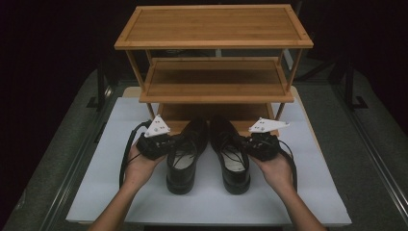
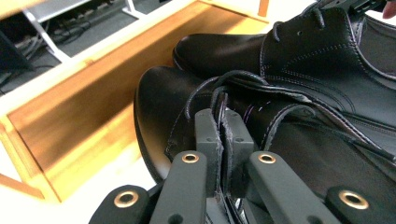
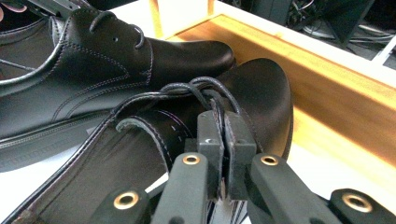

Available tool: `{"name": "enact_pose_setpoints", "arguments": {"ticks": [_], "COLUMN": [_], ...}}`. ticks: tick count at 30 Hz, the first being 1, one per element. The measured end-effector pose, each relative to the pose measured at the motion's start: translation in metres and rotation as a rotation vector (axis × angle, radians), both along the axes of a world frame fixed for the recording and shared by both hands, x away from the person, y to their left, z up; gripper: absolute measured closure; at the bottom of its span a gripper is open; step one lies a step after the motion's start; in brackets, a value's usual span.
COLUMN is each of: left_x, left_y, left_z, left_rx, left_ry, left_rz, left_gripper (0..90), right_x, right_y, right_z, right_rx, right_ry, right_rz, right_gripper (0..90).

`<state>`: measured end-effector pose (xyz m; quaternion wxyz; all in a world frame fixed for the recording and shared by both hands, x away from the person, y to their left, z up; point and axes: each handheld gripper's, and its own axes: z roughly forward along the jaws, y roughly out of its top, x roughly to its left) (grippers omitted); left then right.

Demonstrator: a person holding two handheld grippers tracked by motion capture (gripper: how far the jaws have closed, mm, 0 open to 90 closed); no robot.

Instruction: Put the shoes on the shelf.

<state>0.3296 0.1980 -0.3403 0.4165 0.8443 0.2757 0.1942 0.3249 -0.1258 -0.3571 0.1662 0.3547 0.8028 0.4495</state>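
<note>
Two black leather shoes — the left shoe [image 1: 185,156] and the right shoe [image 1: 232,155] — stand side by side just in front of the wooden rack [image 1: 214,29], toes pointing at its lowest shelf [image 1: 219,111], heels toward the person. Each looks moderately heavy for its size, with a stiff sole and heel but a soft, pliable upper that folds where it is pinched; the polished leather is smooth and likely slippery. The thin edge beside the lacing seems the sensible hold, and that is where both tools sit: the left tool [image 2: 223,125] has its jaws clamped together on the left shoe's upper edge, and the right tool [image 3: 223,126] is clamped likewise on the right shoe's. Thin round laces [image 3: 194,88] lie loose and could snag. The rack is bamboo-toned, three-tiered, with flat rimmed shelves — it rests on a matte white tabletop [image 1: 96,192].
</note>
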Motion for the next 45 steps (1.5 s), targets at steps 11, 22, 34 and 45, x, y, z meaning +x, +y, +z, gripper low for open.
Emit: {"name": "enact_pose_setpoints", "arguments": {"ticks": [11,22,34,45], "left_x": [0.042,0.084,0.097,0.095], "left_y": [-0.019,-0.029,-0.037,-0.037], "left_z": [-0.005,-0.024,-0.037,-0.040], "left_rx": [0.021,0.014,0.001,0.008], "left_ry": [-0.043,-0.052,-0.088,-0.061], "left_rz": [0.047,0.100,0.117,0.074], "left_gripper": [87.4,87.3,87.2,85.1], "right_x": [0.038,0.081,0.097,0.095], "right_y": [-0.003,0.001,0.003,-0.002], "right_z": [-0.003,-0.009,-0.023,-0.028], "right_rx": [-0.024,-0.041,-0.029,-0.008], "right_ry": [-0.007,-0.022,-0.013,-0.001], "right_rz": [-0.044,-0.115,-0.151,-0.139], "right_gripper": [86.9,86.9,86.8,85.3]}}
